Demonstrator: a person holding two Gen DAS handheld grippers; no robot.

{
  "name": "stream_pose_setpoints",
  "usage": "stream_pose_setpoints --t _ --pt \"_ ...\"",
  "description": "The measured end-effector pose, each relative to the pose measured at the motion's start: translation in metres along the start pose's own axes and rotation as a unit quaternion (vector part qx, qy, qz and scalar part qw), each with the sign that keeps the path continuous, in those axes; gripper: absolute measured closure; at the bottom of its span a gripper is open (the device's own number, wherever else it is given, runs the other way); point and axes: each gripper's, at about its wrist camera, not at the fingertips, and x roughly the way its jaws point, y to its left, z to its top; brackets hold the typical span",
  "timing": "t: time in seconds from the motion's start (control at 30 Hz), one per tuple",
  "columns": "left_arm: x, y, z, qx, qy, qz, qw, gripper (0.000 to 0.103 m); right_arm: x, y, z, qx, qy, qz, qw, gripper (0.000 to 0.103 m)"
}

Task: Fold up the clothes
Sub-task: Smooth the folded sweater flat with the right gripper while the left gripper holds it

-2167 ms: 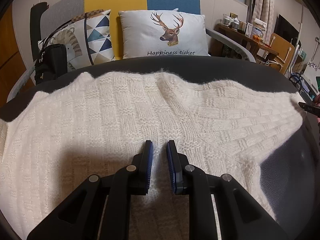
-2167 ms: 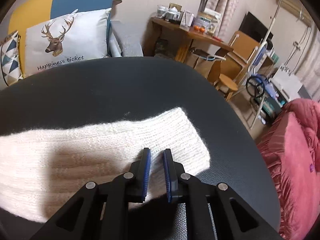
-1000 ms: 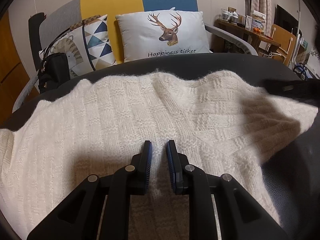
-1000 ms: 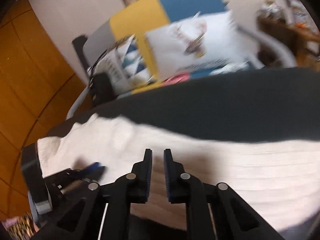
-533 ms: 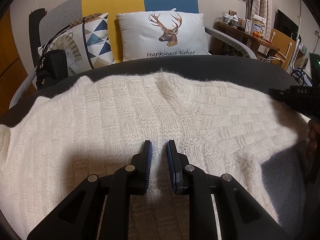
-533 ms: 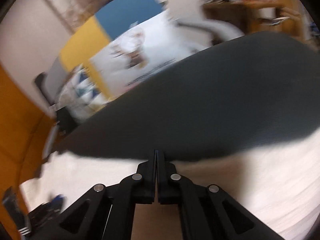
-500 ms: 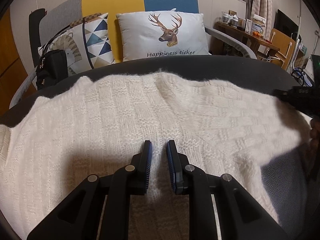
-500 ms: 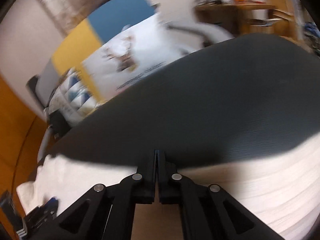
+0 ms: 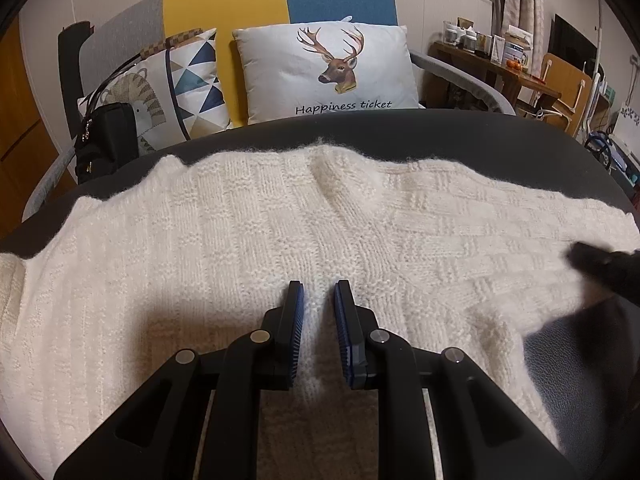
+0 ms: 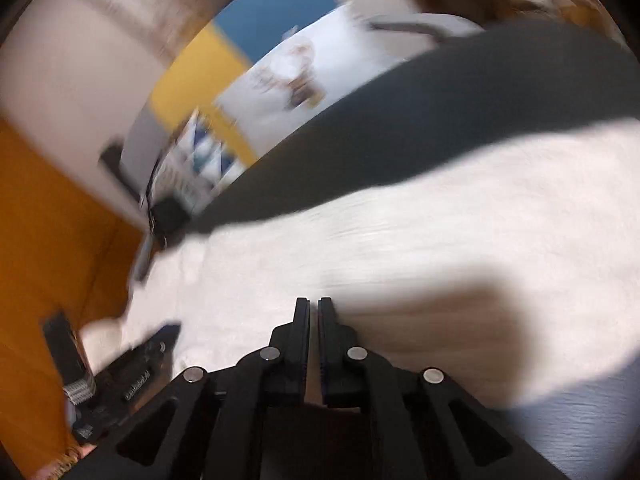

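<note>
A cream knitted sweater (image 9: 240, 240) lies spread flat over a dark round table (image 9: 440, 136). My left gripper (image 9: 319, 292) rests its tips on the middle of the knit. Its jaws stand a little apart, and only flat fabric shows between them. My right gripper (image 10: 314, 304) hovers low over the sweater (image 10: 440, 220), its jaws closing to a thin slit with no fabric visible between them. In the left wrist view the right gripper (image 9: 600, 264) is a dark blur over the sweater's right end. The left gripper (image 10: 132, 364) shows blurred at the lower left of the right wrist view.
Beyond the table stands a sofa with a deer pillow (image 9: 332, 72), a triangle-patterned pillow (image 9: 192, 80) and a black bag (image 9: 104, 136). A wooden desk (image 9: 500, 68) with small items is at the back right. Orange wood panelling (image 10: 48, 220) is on the left.
My right gripper swung and rolled, sank toward the sweater, and its jaws went from a clear gap to nearly together. My left gripper and the sweater under it stayed put.
</note>
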Motion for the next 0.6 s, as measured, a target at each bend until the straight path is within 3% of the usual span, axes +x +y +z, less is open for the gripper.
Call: stream_pose_setpoints --t 0.1,0.23,0.37,0.47,0.6 --pt "0.000 -0.001 0.000 0.003 0.000 0.004 1.0000 0.085 -0.039 -0.049 0.007 0.036 -0.049 -0.046 0.997 0.101" --pt "0.000 -0.001 0.000 0.004 0.000 0.005 1.0000 0.085 -0.089 -0.123 -0.003 0.130 -0.107 -0.041 0.985 0.101" --pt "0.000 -0.002 0.001 0.007 0.000 0.009 0.9999 0.085 -0.129 -0.159 -0.001 0.169 -0.154 -0.065 0.971 0.099" --pt "0.000 -0.003 0.001 0.008 0.000 0.011 0.9999 0.085 -0.127 -0.132 0.008 0.134 -0.152 -0.063 0.977 0.088" --pt "-0.001 -0.004 0.001 0.009 0.000 0.013 0.9999 0.085 -0.072 -0.046 0.019 0.013 -0.100 -0.003 0.995 0.088"
